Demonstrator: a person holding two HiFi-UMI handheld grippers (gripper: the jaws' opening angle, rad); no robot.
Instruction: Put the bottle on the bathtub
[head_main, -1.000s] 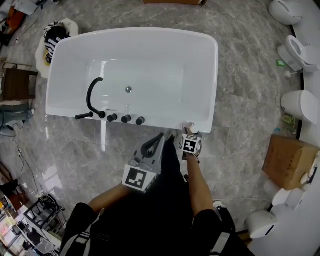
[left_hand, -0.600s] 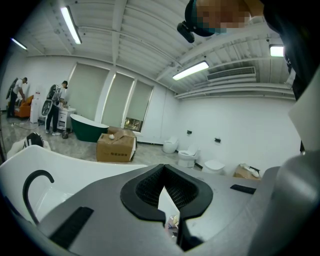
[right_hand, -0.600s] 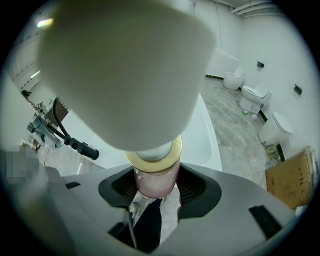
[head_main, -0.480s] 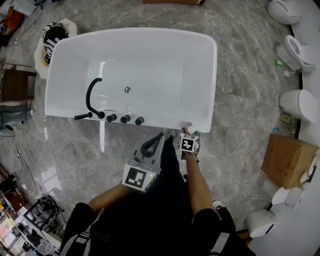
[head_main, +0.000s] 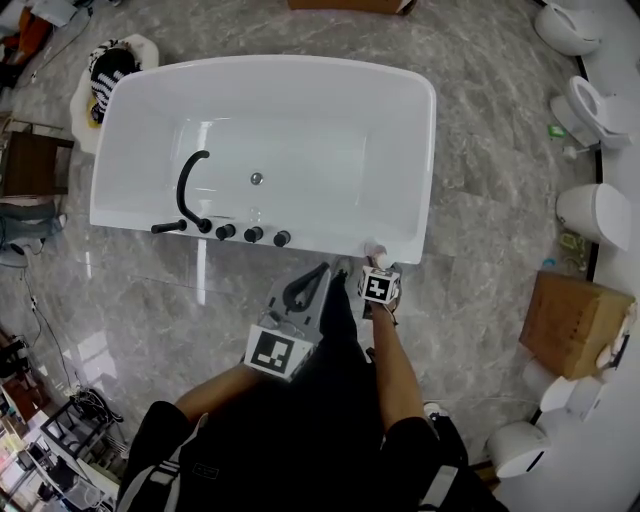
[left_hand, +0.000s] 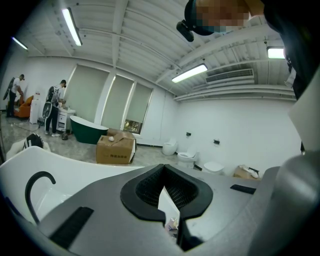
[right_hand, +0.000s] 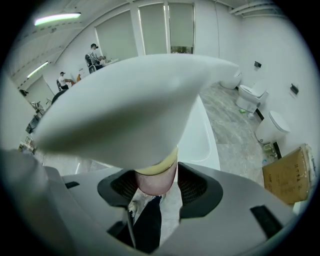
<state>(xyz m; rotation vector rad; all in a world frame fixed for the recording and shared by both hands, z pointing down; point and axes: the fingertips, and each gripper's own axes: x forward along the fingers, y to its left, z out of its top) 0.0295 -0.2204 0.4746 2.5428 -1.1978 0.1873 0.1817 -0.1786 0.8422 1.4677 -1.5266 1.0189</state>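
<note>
Marble floor (head_main: 480, 200) lies all round. The bottle (head_main: 375, 251) is clenched in the right tool (head_main: 376, 262) at the near right corner of the bathtub (head_main: 300, 246) rim. I'd seat its base flat there before releasing. The left tool (head_main: 320, 272), closed and empty, waits just beside.

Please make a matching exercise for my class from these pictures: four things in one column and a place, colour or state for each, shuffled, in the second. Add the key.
Things
1. bottle
2. faucet
3. cardboard box
4. left gripper

Descriptions
A. brown, on the floor to the right of the bathtub in the head view
B. jaws together, holding nothing
C. clamped in the right gripper, at the bathtub's near right corner
D. black and curved, on the bathtub's near rim

Pairs: 1-C, 2-D, 3-A, 4-B
</note>
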